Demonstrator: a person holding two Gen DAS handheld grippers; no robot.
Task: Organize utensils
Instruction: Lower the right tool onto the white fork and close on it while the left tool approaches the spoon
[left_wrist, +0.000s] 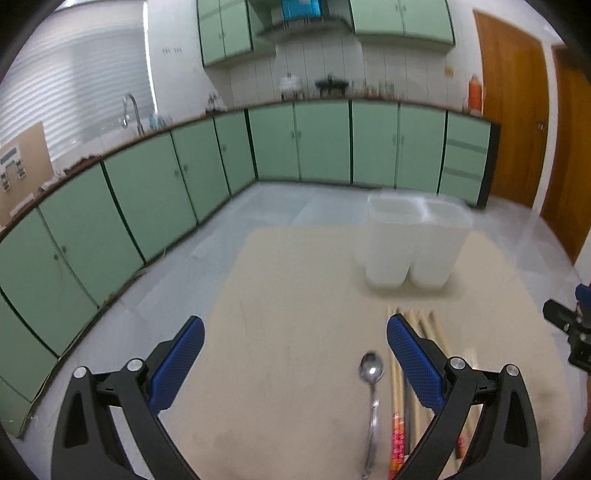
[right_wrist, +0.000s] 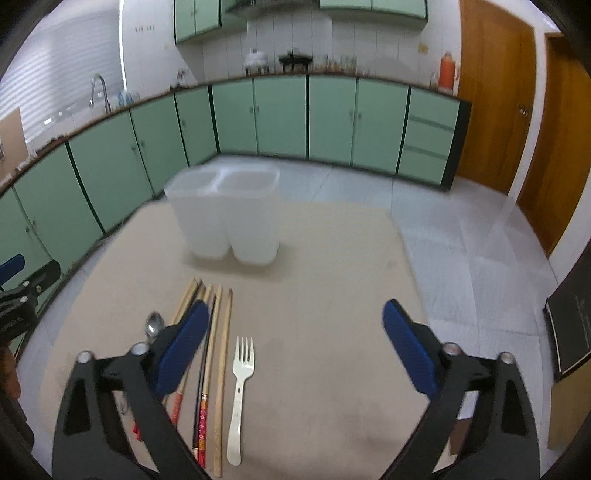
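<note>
A metal spoon lies on the beige table, with several chopsticks beside it on the right. My left gripper is open above the table; its right finger covers part of the chopsticks. In the right wrist view the chopsticks, a cream plastic fork and the spoon's bowl lie side by side. My right gripper is open and empty above the fork's right side. A translucent white two-compartment holder stands upright behind the utensils.
The beige table stands in a kitchen with green cabinets and a grey tiled floor. A dark board lies off the table's right edge. Wooden doors are at the right.
</note>
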